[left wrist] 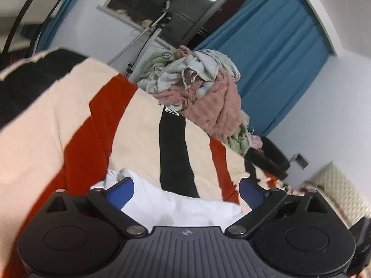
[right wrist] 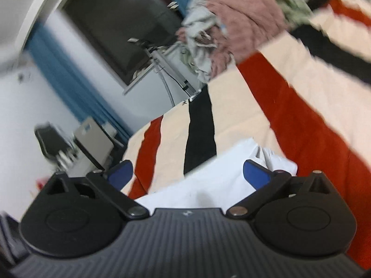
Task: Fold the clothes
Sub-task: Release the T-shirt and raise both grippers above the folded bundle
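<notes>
A white garment [left wrist: 176, 205] lies on a bedspread [left wrist: 139, 136] striped in cream, red and black. My left gripper [left wrist: 186, 191] stands open just above it, its blue pads [left wrist: 121, 191] wide apart with the cloth lying loose below them. In the right wrist view the same white garment [right wrist: 208, 178] spreads under my right gripper [right wrist: 187, 173], which is also open; the right pad [right wrist: 255, 172] rests by a rumpled fold. Neither gripper pinches the cloth. A heap of unfolded clothes [left wrist: 204, 92], pink, grey and green, sits at the far end of the bed.
The clothes heap [right wrist: 231, 25] lies beyond the white garment on the bedspread [right wrist: 289, 97]. Blue curtains [left wrist: 278, 58] and a dark window [left wrist: 167, 2] line the wall behind. A metal stand [right wrist: 167, 69] rises by the bed's far edge. A dark box [left wrist: 271, 157] stands on the floor.
</notes>
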`<state>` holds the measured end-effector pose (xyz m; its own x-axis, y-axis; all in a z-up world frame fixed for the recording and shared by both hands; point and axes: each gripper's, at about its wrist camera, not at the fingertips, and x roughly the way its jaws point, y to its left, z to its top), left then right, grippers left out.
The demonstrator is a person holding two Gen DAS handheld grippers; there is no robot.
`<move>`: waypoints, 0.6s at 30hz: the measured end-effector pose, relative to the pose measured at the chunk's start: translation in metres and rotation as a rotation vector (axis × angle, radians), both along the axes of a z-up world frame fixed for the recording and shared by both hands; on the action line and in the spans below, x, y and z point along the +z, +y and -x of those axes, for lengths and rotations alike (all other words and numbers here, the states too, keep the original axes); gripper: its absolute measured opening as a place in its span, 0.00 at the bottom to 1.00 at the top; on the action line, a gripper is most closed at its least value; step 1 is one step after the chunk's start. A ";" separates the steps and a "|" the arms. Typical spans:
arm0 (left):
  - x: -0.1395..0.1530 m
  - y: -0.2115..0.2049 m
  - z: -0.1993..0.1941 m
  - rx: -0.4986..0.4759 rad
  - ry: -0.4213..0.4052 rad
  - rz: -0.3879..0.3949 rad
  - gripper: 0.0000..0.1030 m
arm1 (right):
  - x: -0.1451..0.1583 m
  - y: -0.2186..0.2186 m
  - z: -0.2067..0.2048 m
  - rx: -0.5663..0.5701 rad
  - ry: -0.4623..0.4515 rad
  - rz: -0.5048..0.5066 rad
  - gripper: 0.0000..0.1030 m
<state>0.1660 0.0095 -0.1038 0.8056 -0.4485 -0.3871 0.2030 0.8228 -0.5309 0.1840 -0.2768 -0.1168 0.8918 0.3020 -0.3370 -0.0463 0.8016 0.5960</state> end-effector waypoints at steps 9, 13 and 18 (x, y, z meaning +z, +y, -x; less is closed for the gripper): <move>-0.034 -0.031 -0.007 -0.012 0.058 -0.290 0.95 | -0.018 0.037 -0.011 0.055 0.058 0.398 0.56; -0.045 -0.046 -0.008 -0.023 0.062 -0.404 0.95 | -0.043 0.040 -0.024 0.073 0.105 0.422 0.55; -0.034 -0.048 0.008 -0.059 0.045 -0.416 0.95 | -0.036 0.041 -0.013 0.091 0.111 0.407 0.56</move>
<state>0.1577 -0.0388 -0.1381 0.7613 -0.2912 -0.5793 0.2399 0.9566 -0.1655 0.1973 -0.2355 -0.1523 0.8196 0.2003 -0.5367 -0.0809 0.9679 0.2378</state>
